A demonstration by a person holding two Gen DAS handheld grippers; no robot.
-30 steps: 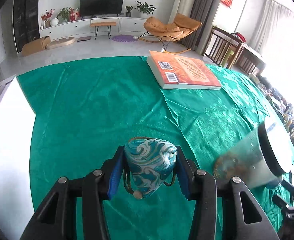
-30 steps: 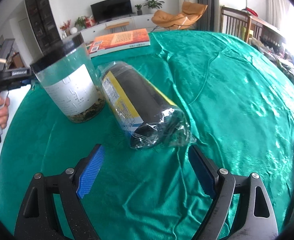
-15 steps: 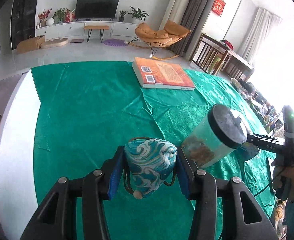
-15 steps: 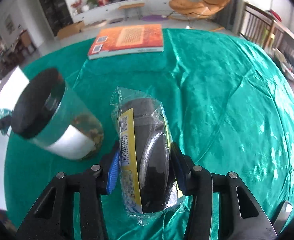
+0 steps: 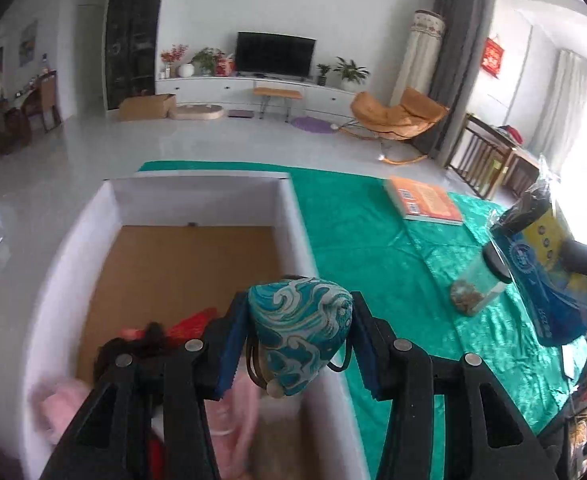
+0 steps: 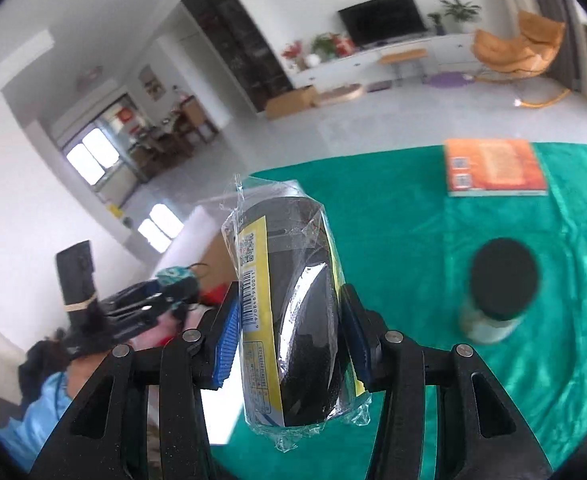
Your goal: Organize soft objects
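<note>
Step in hand: we judge this as the carry-and-drop stage; both grippers are loaded and the white-walled box (image 5: pixel 293 216) is the likely place for soft things.
Left gripper (image 5: pixel 299 344): jaws closed in on a teal brocade pouch (image 5: pixel 299 330) with a swirl pattern, blue pads pressing both its sides; it hangs over the box's right wall, at the near end.
Box contents: pink cloth (image 5: pixel 59 404), a red item and something dark lie at the near end on the brown cardboard floor; the far end is bare.
Right gripper (image 6: pixel 289 336): jaws closed on a plastic-wrapped dark roll with a yellow label (image 6: pixel 289 304), lifted clear of the green tablecloth (image 6: pixel 413 240).
Left behind: a black-lidded jar (image 6: pixel 497 292) and an orange book (image 6: pixel 493 170) on the cloth; hard goods, we think, so not ours to move.
Next move: we would shift the pouch left, inside the wall, then part the jaws; the roll follows.
Caution: the pouch's loose cords may snag on the pads.
</note>
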